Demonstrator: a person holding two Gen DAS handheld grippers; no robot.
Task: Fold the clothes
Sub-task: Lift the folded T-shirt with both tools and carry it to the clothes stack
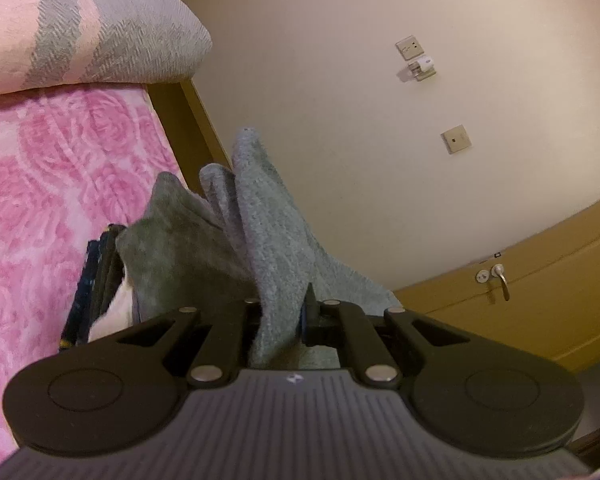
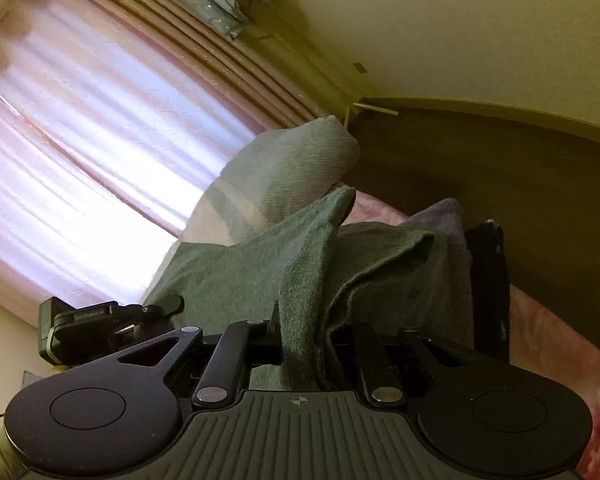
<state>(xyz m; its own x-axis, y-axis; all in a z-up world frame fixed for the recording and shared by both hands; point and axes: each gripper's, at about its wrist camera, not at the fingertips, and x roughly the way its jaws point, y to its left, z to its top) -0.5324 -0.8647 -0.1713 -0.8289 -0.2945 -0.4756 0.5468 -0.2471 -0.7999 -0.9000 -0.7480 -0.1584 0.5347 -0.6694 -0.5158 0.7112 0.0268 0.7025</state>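
Bedroom w/ a bed: pink rose blanket (image 1: 60, 208), cream wall (image 1: 380, 160) behind, pink curtains (image 2: 80, 128) lit by daylight on the other side.

Nearest in left view: left gripper (image 1: 280, 316), jaws closed tight on a bunched edge of the grey-green garment (image 1: 272, 232). Cloth sticks up between the jaws and hangs toward the bed. Right gripper (image 2: 304, 336) likewise pinched shut on another bunch of the same garment; fabric drapes over & past its jaws. In the right view the other gripper's body shows at left, just beside, so both hands sit close together.

Progress, as a judgement: early-to-mid. Garment is held up by two pinched spots, rumpled, not laid flat; no neat fold visible yet. Left to do: spread or lay it on the blanket, bring edges together, smooth. Can't tell what kind of garment it is, or whether one fold is already in it.

Pose: both grippers tilt somewhat downward toward the bed, cloth between them slack rather than stretched. A dark item (image 1: 96, 280) lies on the blanket just past the cloth; too unclear to name.

Farther: striped pink-grey pillow (image 1: 92, 28) at the head of the bed, wooden bed frame (image 1: 180, 120) along the wall, wall sockets (image 1: 416, 58), a door handle (image 1: 500, 280) far right.
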